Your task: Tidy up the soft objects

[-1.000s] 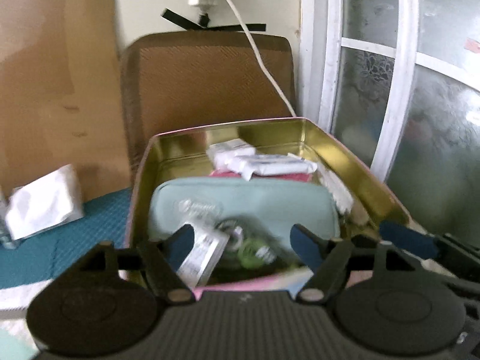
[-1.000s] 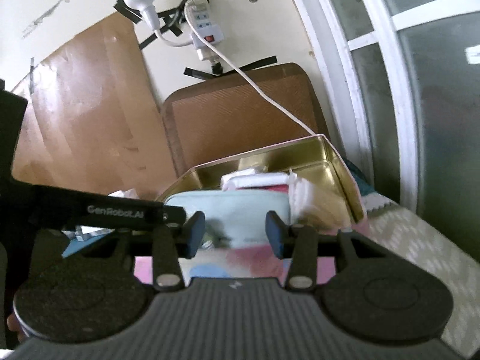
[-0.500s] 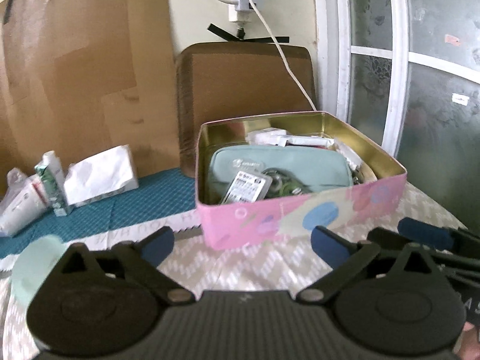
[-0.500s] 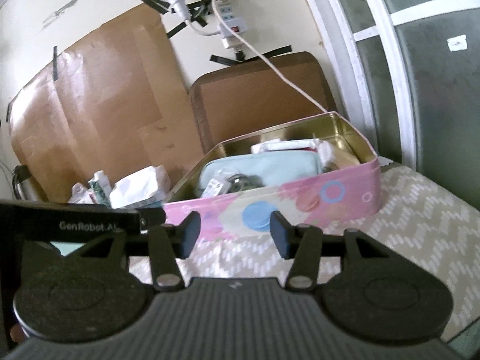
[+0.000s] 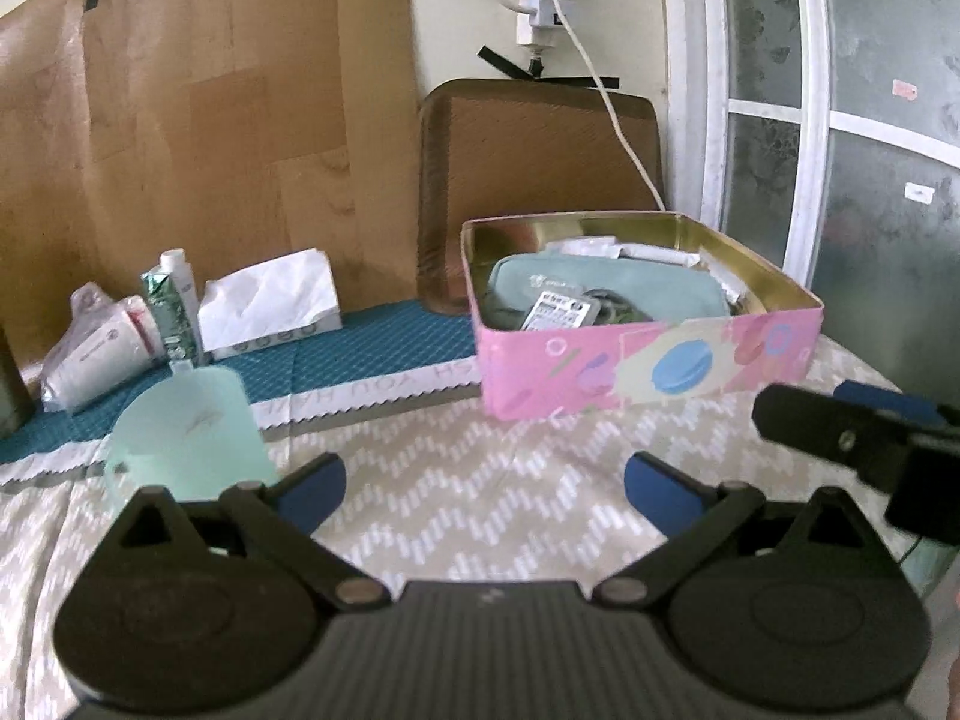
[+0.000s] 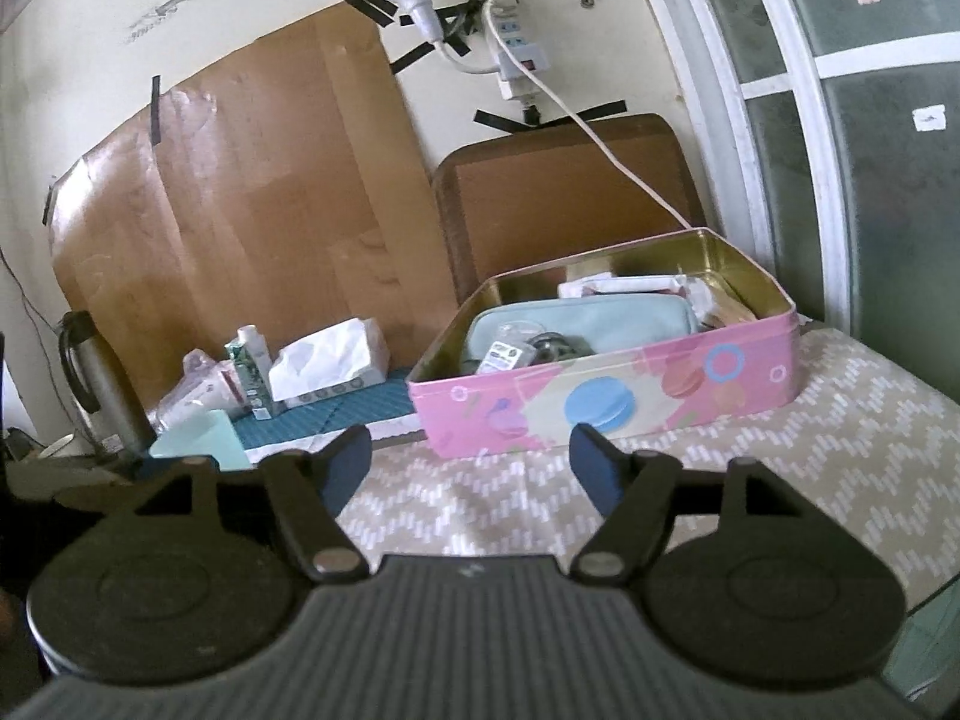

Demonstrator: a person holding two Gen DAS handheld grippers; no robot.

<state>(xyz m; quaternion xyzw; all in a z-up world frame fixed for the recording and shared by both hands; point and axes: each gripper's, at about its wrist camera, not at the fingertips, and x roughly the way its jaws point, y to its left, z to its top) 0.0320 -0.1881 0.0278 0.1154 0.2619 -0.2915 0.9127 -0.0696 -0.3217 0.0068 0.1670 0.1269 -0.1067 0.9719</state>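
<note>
Writing: I am making out only broken upside-down letters on the teal mat [image 5: 384, 354].
Left gripper [image 5: 483, 483]: I am holding it fully spread, empty.
Right gripper [image 6: 468, 465]: I am opening it, nothing between.
Mint pouch [image 5: 630, 294]: lying inside the pink tin [image 5: 648, 366].
Right view only: showing a kettle [image 6: 99, 384].

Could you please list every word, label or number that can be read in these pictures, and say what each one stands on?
No text can be read with certainty.
Teal mat, white border: large letters, upside down and blurred.
Teal pouch in the pink tin: pale logo, unreadable.
Packet on the pouch: print too small.
Green carton: print too small.
White cups: red mark, unreadable.
</note>
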